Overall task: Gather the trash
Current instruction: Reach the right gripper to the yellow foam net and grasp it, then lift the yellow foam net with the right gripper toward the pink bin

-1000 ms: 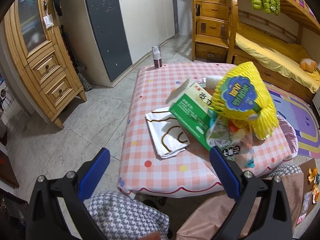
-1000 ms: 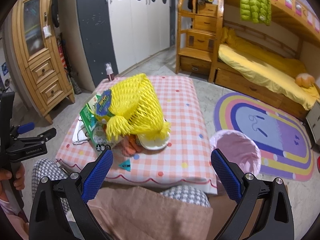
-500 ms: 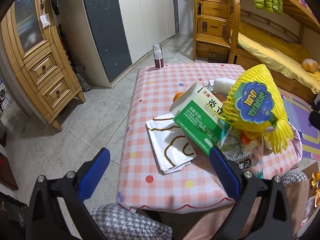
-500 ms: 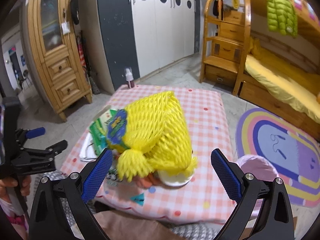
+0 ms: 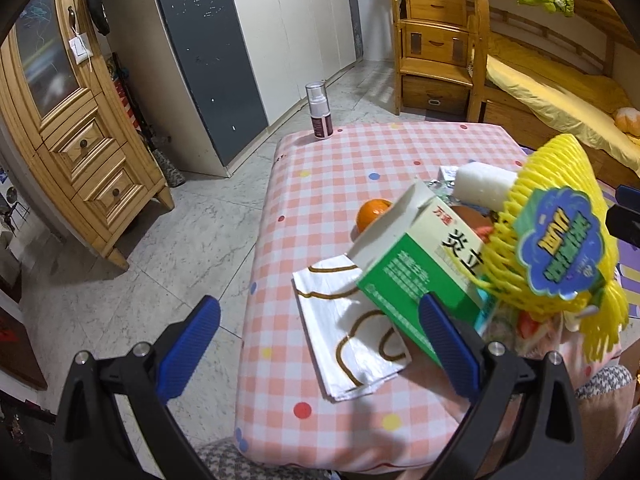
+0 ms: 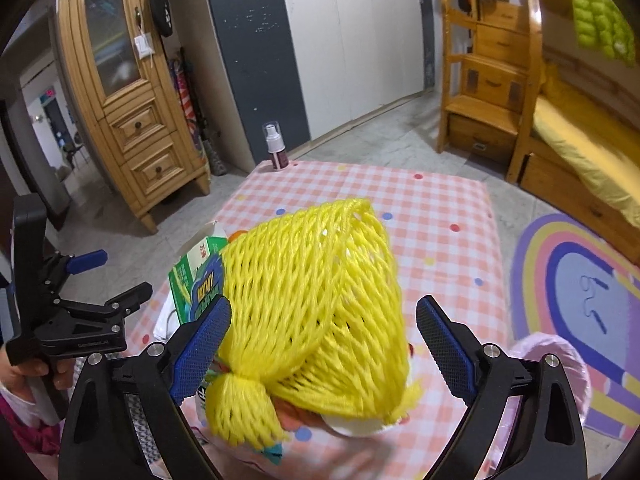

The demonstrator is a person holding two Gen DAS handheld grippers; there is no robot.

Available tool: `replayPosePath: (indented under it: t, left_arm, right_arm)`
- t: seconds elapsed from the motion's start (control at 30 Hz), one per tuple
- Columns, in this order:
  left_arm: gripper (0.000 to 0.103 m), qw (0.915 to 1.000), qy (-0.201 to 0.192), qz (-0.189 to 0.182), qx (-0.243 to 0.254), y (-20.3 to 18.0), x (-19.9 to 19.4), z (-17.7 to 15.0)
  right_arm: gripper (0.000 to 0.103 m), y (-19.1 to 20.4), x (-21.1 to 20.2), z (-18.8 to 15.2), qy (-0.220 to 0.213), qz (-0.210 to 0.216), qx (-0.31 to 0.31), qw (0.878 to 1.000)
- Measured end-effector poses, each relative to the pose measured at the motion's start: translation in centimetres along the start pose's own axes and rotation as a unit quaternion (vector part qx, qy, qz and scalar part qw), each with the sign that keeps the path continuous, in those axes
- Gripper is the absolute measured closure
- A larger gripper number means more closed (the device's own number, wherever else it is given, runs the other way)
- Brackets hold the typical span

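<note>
A heap of trash sits on the pink checked table [image 5: 360,152]. It holds a yellow foam net [image 6: 316,292] with a blue-green label [image 5: 556,248], an opened green-and-white carton [image 5: 416,276], a folded white wrapper [image 5: 352,340], a white foam piece [image 5: 482,186] and crumpled packets underneath. An orange [image 5: 372,212] lies behind the carton. My right gripper [image 6: 322,350] is open, and the net fills the space between its blue pads without being pinched. My left gripper [image 5: 318,350] is open near the table's front left corner, its right pad in front of the carton; the left gripper [image 6: 120,276] also shows in the right wrist view.
A spray bottle [image 5: 320,110] stands at the table's far left corner. To the right of the table a pink-lined bin [image 6: 552,364] stands on the floor, by a rainbow rug [image 6: 580,280]. A wooden cabinet [image 5: 72,128] is at the left, a bunk bed [image 5: 552,92] at the right.
Both grippers have moved forward toward the table, and the heap looms larger. The right gripper has come close around the yellow net. Both stay open.
</note>
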State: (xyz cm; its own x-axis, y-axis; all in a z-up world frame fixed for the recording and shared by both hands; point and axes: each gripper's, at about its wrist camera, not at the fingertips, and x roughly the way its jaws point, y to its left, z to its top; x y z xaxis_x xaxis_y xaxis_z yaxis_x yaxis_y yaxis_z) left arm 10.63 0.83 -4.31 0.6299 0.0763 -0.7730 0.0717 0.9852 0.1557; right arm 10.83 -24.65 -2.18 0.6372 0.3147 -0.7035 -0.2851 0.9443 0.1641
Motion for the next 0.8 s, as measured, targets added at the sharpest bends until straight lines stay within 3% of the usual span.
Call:
replayPosePath:
  t: [0.13, 0.23, 0.47, 0.5, 0.57, 0.6, 0.67, 0.73, 0.8]
  left_arm:
    - [0.007, 1.0000, 0.005, 0.004, -0.004, 0.4, 0.4, 0.1]
    - [0.007, 0.9999, 0.009, 0.003, -0.005, 0.5, 0.6, -0.1]
    - [0.007, 0.9999, 0.009, -0.004, -0.006, 0.4, 0.9, -0.2]
    - [0.007, 0.9999, 0.012, -0.006, -0.004, 0.3, 1.1, -0.3]
    - [0.007, 0.9998, 0.019, -0.008, -0.002, 0.1, 1.6, -0.5]
    - [0.007, 0.9997, 0.023, -0.007, -0.001, 0.0, 1.8, -0.7]
    - [0.007, 0.9995, 0.029, -0.008, 0.003, -0.3, 2.1, -1.1]
    - [0.007, 0.9994, 0.032, -0.007, 0.003, -0.3, 2.1, -1.5]
    - [0.007, 0.9995, 0.030, -0.007, 0.000, 0.0, 1.8, -1.8]
  right_arm:
    - [0.024, -0.2, 1.1, 0.3, 0.018, 0.009, 0.000, 1.000]
    - [0.015, -0.8, 1.6, 0.3, 0.022, 0.016, 0.005, 1.000]
    - [0.015, -2.3, 3.6, 0.0, 0.057, 0.055, 0.044, 0.996]
    - [0.018, -2.2, 3.6, 0.1, 0.058, 0.057, 0.044, 0.996]
    - [0.045, -2.0, 3.4, 0.0, 0.060, 0.056, 0.044, 0.996]
    - [0.050, -1.9, 3.3, 0.0, 0.060, 0.053, 0.042, 0.996]
    - [0.071, -1.4, 2.7, 0.1, 0.057, 0.045, 0.035, 0.997]
    - [0.085, -1.1, 2.0, 0.0, 0.048, 0.035, 0.026, 0.998]
    - [0.087, -0.9, 1.2, 0.1, 0.037, 0.025, 0.024, 0.999]
